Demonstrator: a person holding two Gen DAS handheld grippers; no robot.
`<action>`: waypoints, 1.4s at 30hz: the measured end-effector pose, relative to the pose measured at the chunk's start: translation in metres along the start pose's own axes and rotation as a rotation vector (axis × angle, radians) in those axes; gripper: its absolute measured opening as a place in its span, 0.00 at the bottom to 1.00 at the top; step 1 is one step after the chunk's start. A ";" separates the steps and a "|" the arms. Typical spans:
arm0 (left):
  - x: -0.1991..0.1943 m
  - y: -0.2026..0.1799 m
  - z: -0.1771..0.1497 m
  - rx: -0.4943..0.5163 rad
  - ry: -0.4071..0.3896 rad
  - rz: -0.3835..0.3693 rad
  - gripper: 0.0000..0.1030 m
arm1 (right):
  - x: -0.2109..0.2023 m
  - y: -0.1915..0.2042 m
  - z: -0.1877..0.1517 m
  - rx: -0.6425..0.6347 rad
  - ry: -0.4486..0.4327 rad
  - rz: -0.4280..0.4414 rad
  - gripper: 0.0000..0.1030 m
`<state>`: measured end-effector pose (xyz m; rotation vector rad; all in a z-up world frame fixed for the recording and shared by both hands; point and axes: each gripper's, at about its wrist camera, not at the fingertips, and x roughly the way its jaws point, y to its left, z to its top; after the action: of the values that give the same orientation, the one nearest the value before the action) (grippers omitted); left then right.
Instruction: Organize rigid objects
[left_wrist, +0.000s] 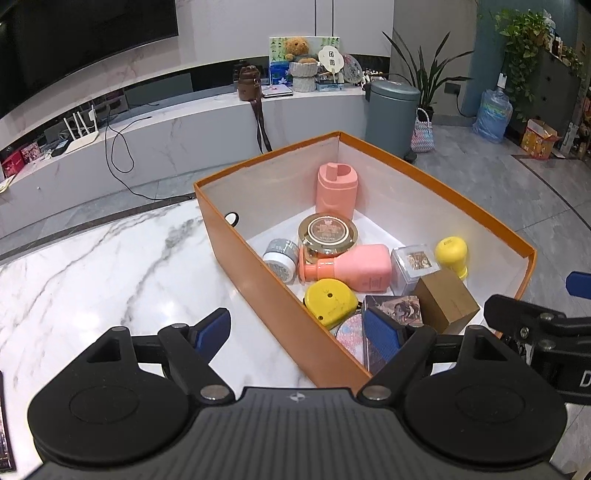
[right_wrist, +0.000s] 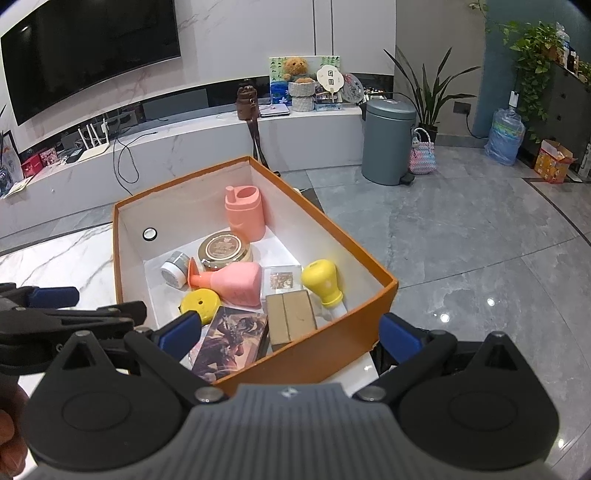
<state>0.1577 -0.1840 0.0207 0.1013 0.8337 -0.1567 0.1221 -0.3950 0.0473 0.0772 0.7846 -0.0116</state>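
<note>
Both the left gripper (left_wrist: 299, 325) and right gripper (right_wrist: 290, 330) were spread wide, grasping nothing — the orange box (left_wrist: 258, 273) sat loaded on the tabletop (left_wrist: 110, 266) at 12 o'clock, stiff cardboard, probably heavyish — I'd grab opposite walls.

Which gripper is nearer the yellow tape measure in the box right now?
Left. The left gripper straddles the box wall right beside the yellow tape measure; the right gripper spans the box's near corner, further along.
</note>
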 end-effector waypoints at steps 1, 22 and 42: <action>0.000 0.000 0.000 0.000 0.001 0.000 0.93 | 0.000 0.000 0.000 -0.001 0.000 0.000 0.97; 0.003 0.000 -0.003 -0.030 0.004 -0.035 0.93 | 0.004 0.004 0.001 -0.007 0.013 -0.007 0.97; 0.006 -0.001 -0.006 -0.037 0.010 -0.042 0.93 | 0.007 0.005 0.000 -0.008 0.018 -0.010 0.98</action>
<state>0.1573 -0.1845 0.0126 0.0500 0.8491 -0.1799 0.1272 -0.3898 0.0432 0.0657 0.8030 -0.0171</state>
